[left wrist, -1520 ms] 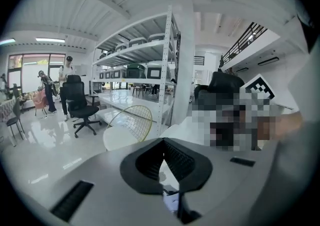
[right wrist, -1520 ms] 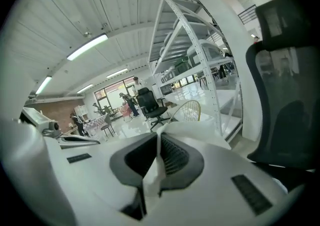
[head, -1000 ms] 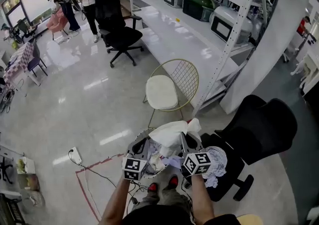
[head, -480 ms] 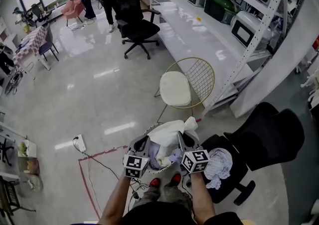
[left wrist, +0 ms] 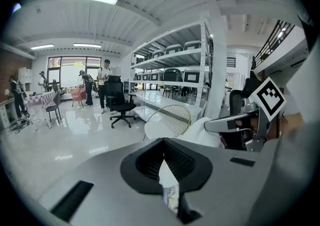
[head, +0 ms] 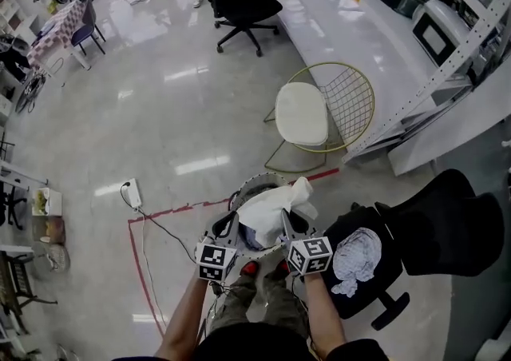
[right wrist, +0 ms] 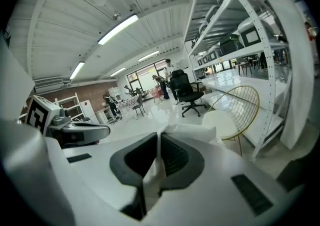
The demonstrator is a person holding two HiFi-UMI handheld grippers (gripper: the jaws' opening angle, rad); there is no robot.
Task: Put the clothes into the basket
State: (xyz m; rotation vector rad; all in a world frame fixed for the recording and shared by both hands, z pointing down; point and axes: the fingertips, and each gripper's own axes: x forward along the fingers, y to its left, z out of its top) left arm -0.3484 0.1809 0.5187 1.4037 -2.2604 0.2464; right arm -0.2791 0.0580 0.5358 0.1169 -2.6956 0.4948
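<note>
A large white garment [head: 271, 204] hangs bunched over a round basket [head: 243, 189] on the floor in front of the person's feet. The basket holds several other clothes. My left gripper [head: 230, 222] is shut on the garment's left side, and my right gripper [head: 286, 222] is shut on its right side. In the left gripper view white cloth [left wrist: 166, 177] sits pinched between the closed jaws of the left gripper [left wrist: 168, 186]. In the right gripper view a fold of white cloth [right wrist: 159, 146] rises from the closed jaws of the right gripper [right wrist: 155, 172]. A pale patterned garment [head: 357, 254] lies on a black office chair seat.
The black office chair [head: 435, 228] stands close on the right. A gold wire chair [head: 319, 112] with a white cushion stands beyond the basket. Red floor tape [head: 164, 212], a power strip [head: 132, 192] and its cable lie to the left. Metal shelving [head: 447, 40] lines the right side.
Both grippers have sunk with the white garment, which now hangs lower over the basket. The head view has tipped further down, so the chairs sit higher in the picture.
</note>
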